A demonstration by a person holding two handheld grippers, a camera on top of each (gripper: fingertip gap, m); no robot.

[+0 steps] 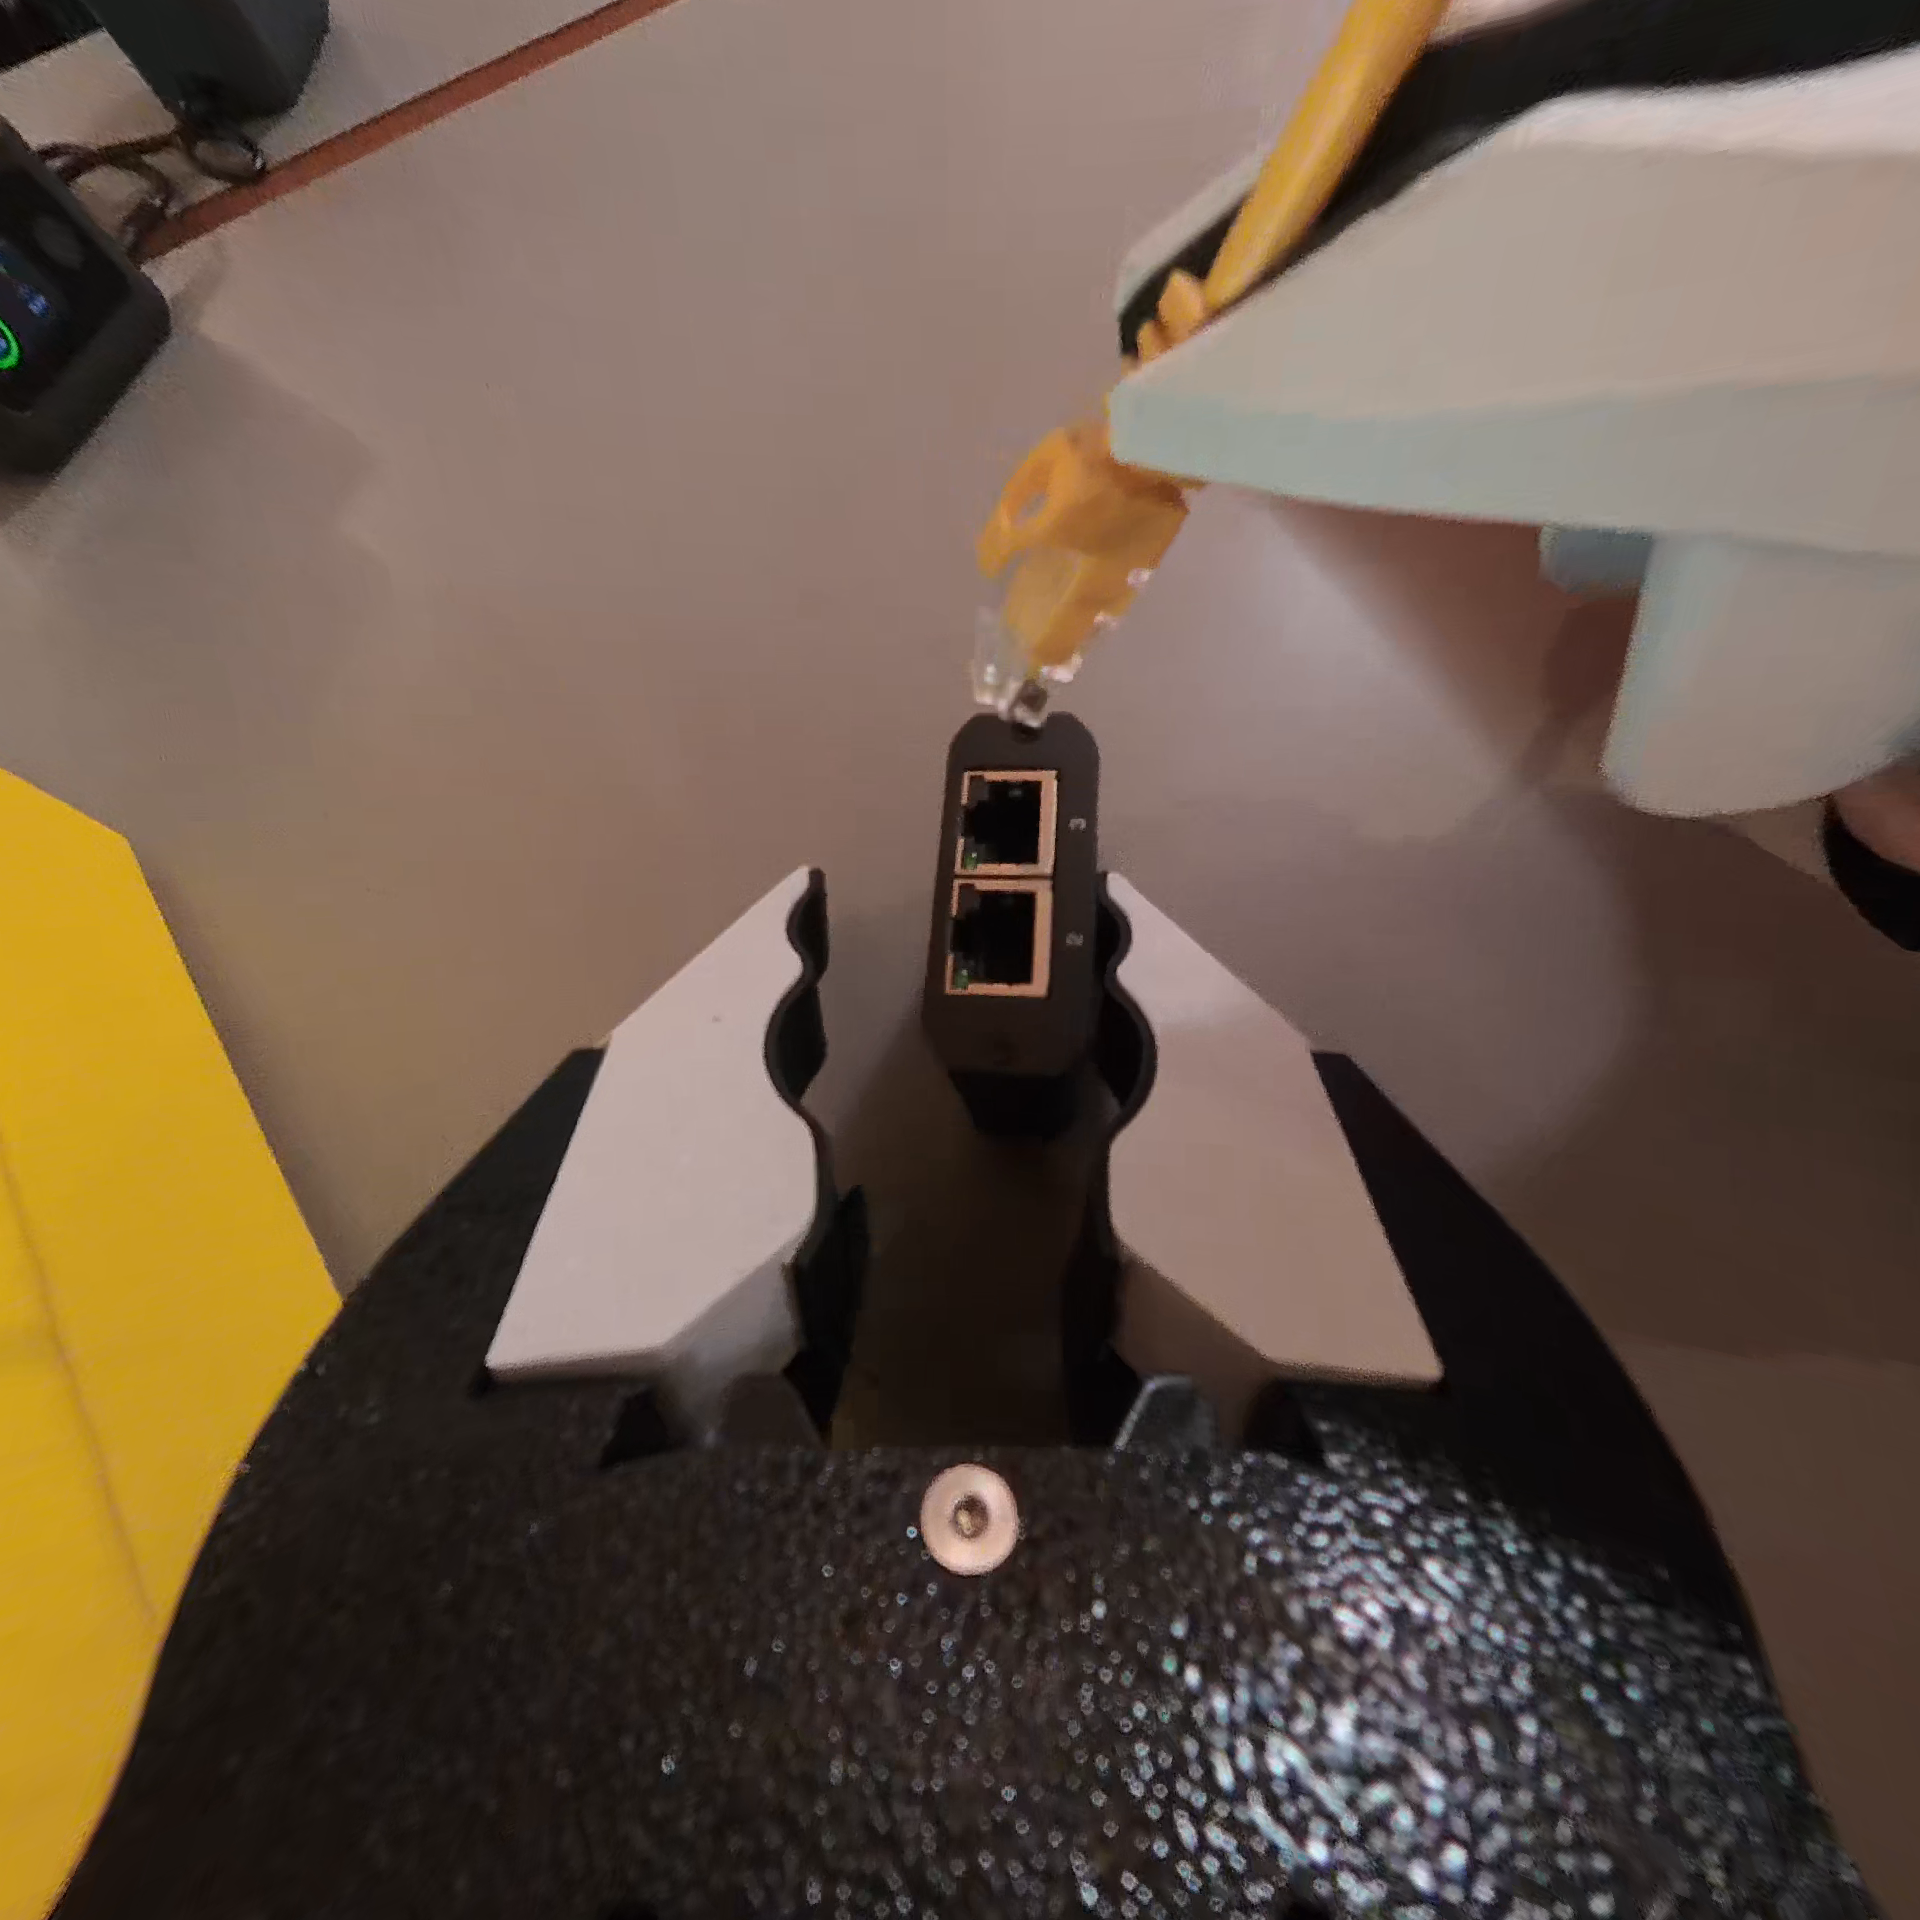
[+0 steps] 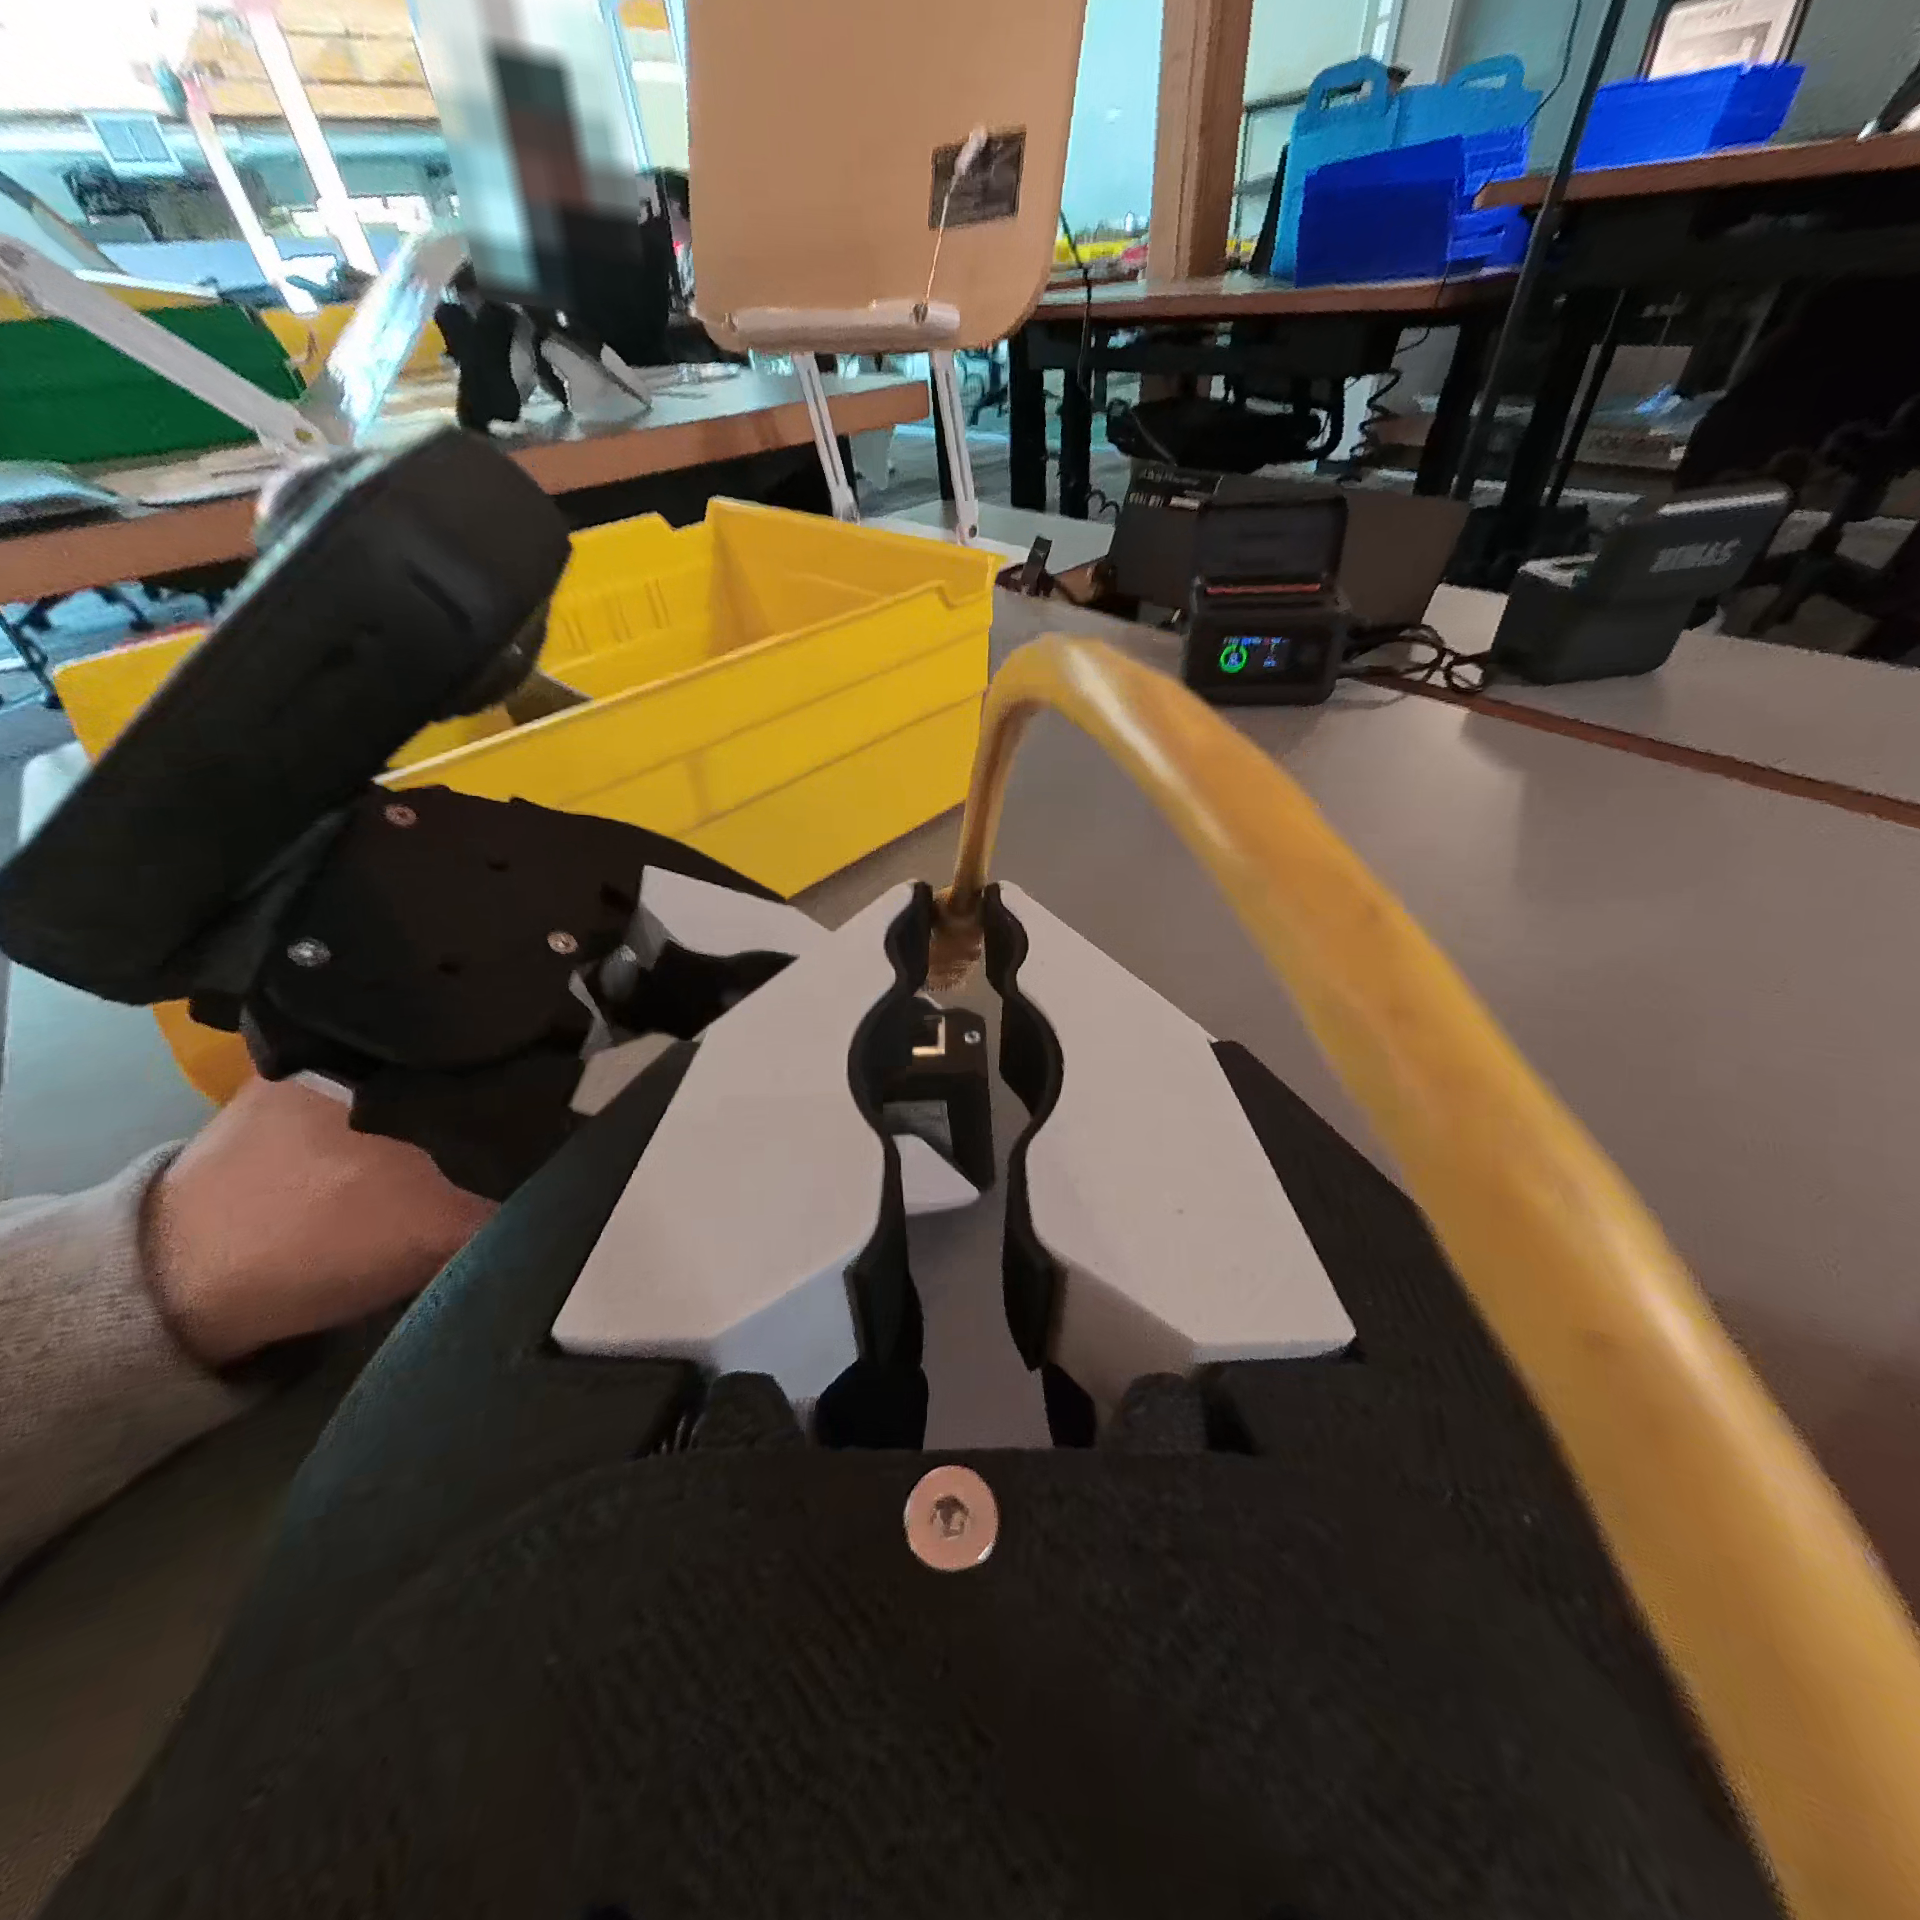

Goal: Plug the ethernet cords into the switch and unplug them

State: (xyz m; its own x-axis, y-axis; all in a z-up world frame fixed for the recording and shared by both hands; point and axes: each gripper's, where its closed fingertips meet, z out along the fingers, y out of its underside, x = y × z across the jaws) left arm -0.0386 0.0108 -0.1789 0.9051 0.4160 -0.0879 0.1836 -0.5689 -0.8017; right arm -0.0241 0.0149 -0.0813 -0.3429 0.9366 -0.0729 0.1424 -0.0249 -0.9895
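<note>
A small black switch sits between the fingers of my left gripper, with two empty ports facing the camera. It touches the right finger; a gap shows beside the left finger. My right gripper is shut on a yellow ethernet cord just behind its plug. In the left wrist view the right gripper comes in from the upper right. The cord's clear plug touches the switch's far end, above the two ports. The switch also shows between the right gripper's fingers.
A yellow bin stands on the grey table to the left, also at the left edge of the left wrist view. A black power unit with a lit screen sits at the back. A person's hand holds the left gripper. About 9 cm separates my left fingertips from my right.
</note>
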